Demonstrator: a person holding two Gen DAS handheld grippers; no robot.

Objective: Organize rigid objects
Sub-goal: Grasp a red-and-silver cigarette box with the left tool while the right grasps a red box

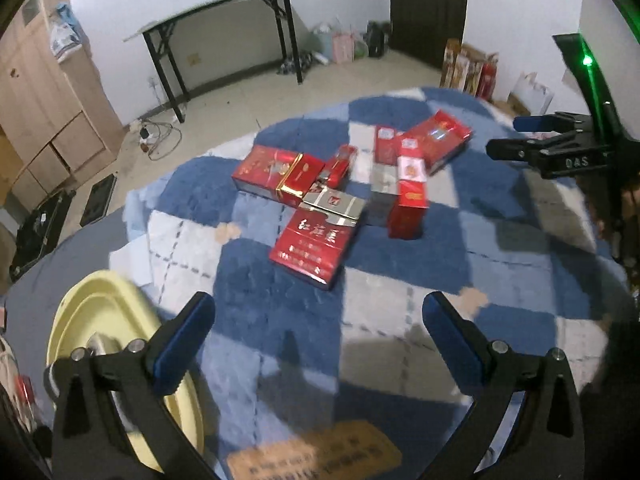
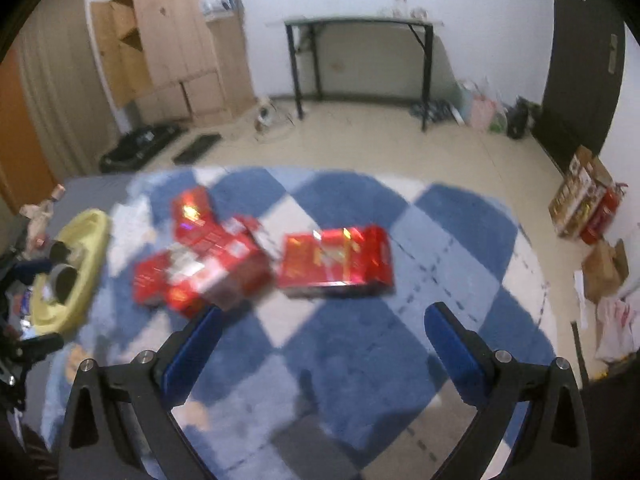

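Several red cigarette packs [image 1: 316, 240] lie in a loose pile on a blue and white checked blanket [image 1: 280, 312]. One pack [image 1: 410, 204] stands upright, and a bigger red carton [image 1: 438, 138] lies behind it. My left gripper [image 1: 320, 320] hovers open in front of the pile, with nothing between its blue pads. The right gripper [image 1: 516, 136] shows at the right edge beside the carton. In the blurred right wrist view, the right gripper [image 2: 324, 316] stands wide open and empty, just short of the carton [image 2: 336, 262] and the pile [image 2: 208, 268].
A yellow tray [image 1: 100, 292] sits at the blanket's left edge; in the right wrist view the tray [image 2: 86, 224] holds grey cylinders. Beyond the blanket are floor, a black-legged table [image 1: 224, 8], wooden cabinets [image 1: 36, 92], a dark door [image 1: 428, 4] and boxes [image 2: 580, 204].
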